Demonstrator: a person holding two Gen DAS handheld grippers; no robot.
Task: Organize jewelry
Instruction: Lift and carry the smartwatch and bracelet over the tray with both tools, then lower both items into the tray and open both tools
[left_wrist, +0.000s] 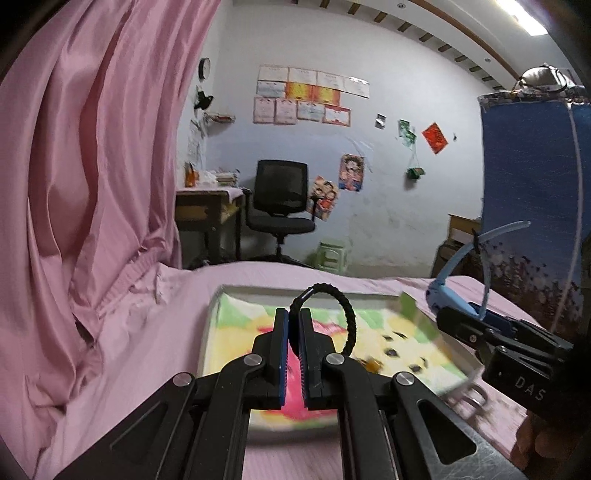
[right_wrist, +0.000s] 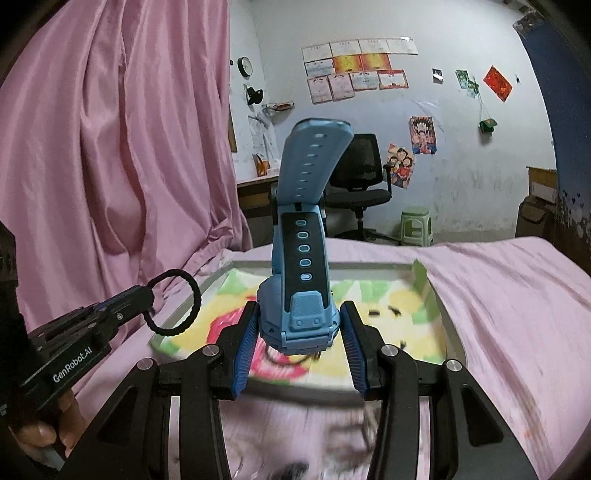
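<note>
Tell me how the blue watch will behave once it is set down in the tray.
The blue watch is probably top-heavy: its strap stands well above the body. The strap curves over at the top, so it is likely flexible and may flop sideways. In the right tongs it sits between ridged pads, so slipping seems unlikely.

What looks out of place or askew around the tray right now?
The tray's colourful liner looks askew: its far right corner is folded up against the wall. Otherwise nothing stands out. The left gripper is clamped on the black braided ring, and the right gripper holds the blue watch above the tray.
</note>
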